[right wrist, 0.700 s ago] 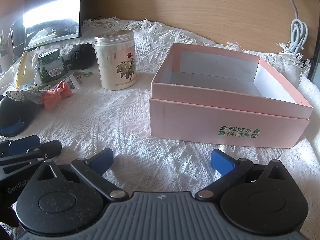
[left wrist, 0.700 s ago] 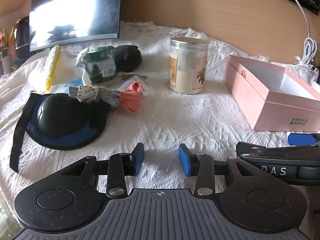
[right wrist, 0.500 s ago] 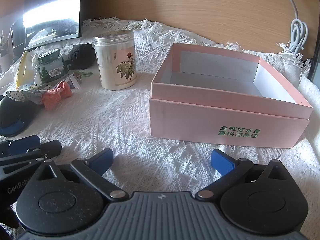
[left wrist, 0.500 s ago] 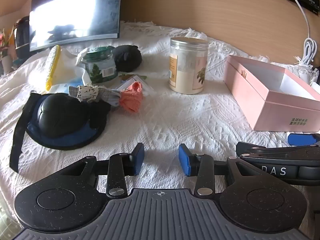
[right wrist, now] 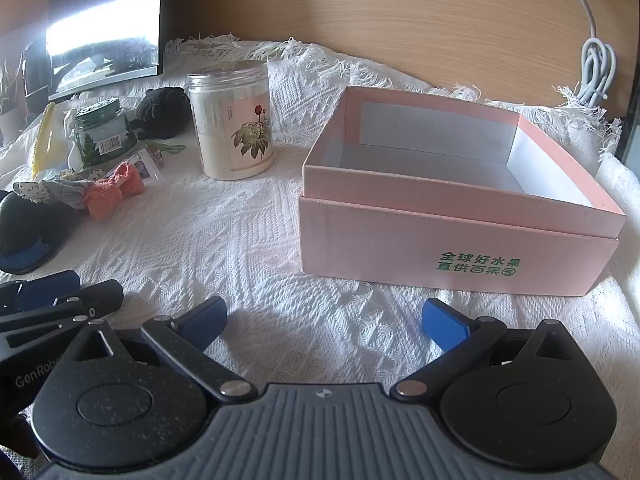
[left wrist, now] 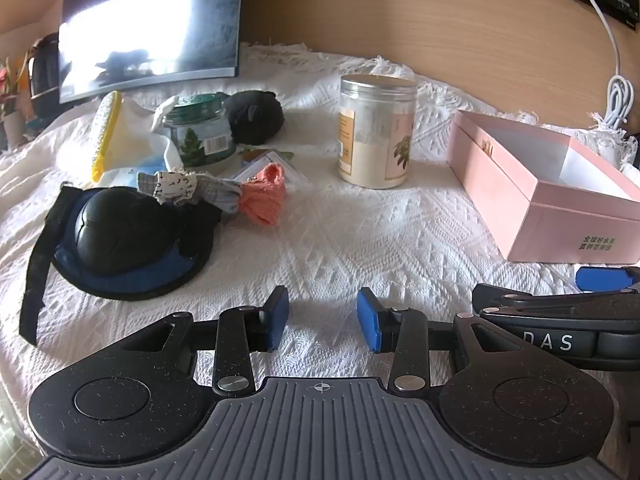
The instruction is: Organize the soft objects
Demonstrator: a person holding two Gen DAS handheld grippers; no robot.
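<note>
An open pink box stands on the white knitted cloth at the right, empty inside; it also shows in the left wrist view. Soft things lie at the left: a black and blue padded item, a grey and coral bow, a black plush. My left gripper is open and empty, low over the cloth in front of them. My right gripper is wide open and empty, in front of the box.
A tall jar of white powder stands between the soft things and the box. A green-lidded glass jar, a yellow-edged pouch and cards lie at the left. A dark monitor and a wooden wall are behind. A white cable hangs at the right.
</note>
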